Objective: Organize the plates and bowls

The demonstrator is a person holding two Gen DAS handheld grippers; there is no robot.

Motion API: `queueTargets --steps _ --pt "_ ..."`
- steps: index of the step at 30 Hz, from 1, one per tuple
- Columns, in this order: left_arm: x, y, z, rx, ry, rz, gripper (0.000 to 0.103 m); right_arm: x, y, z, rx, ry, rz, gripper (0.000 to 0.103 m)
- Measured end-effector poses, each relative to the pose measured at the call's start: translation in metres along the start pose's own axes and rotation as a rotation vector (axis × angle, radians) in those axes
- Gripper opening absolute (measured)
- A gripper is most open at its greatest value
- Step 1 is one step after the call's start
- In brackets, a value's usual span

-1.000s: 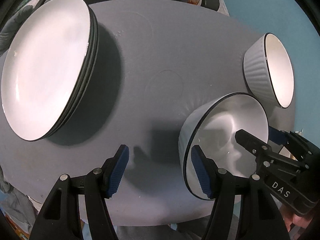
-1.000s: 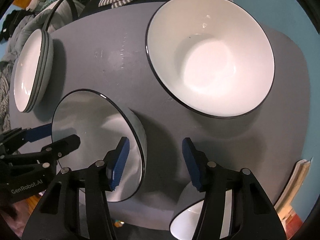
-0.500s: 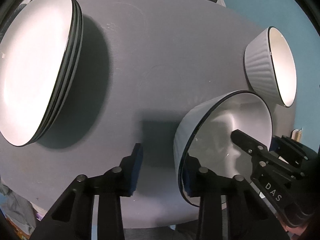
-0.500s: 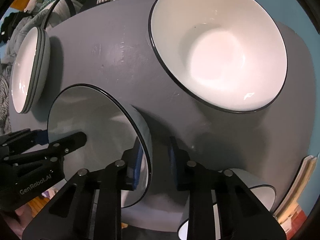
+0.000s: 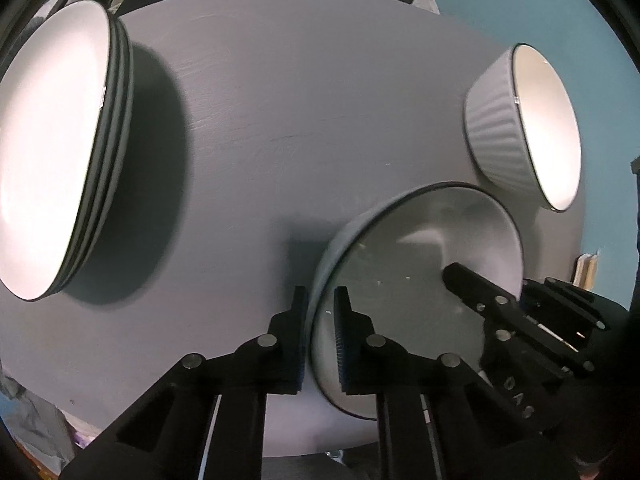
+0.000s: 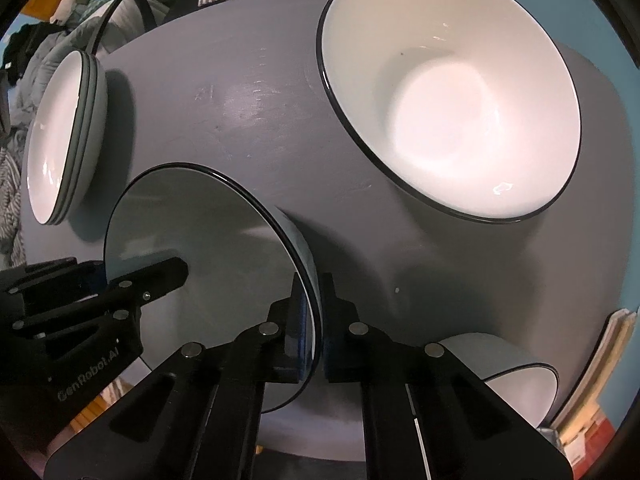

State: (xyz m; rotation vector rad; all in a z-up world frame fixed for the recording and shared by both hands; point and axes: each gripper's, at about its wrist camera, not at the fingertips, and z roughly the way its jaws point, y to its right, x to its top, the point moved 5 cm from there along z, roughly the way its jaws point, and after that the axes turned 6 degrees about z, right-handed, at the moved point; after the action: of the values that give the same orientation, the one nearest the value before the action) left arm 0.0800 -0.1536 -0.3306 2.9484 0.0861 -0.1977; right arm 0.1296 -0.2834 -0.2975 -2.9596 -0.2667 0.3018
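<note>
On the grey table (image 5: 304,112), left view: the left gripper (image 5: 320,336) has just closed onto the near bowl (image 5: 420,280)'s rim. Right view: the right gripper (image 6: 314,320) likewise has just clamped the opposite rim. Both hands should lift together, keeping it level.

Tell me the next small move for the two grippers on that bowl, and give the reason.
Probably lift the bowl straight up with both hands together. The left gripper and the right gripper have just closed on opposite sides of its rim, one pad inside and one outside each, and it appears to sit on the grey table. The ribbed bowl seems the likely place to nest it.
</note>
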Motion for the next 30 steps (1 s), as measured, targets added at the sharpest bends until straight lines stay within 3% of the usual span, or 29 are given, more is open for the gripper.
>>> queueTargets --steps 9,12,30 --pt "-0.002 -0.007 -0.004 0.023 0.012 -0.002 0.012 0.007 -0.001 -0.004 -0.001 0.002 0.014 0.005" --pt "-0.007 0.012 0.003 0.023 0.018 -0.015 0.012 0.009 0.001 -0.01 -0.001 0.013 0.003 0.005" --pt "-0.016 0.025 -0.031 -0.008 0.043 0.013 0.012 0.018 -0.007 -0.048 -0.024 0.026 -0.01 0.005"
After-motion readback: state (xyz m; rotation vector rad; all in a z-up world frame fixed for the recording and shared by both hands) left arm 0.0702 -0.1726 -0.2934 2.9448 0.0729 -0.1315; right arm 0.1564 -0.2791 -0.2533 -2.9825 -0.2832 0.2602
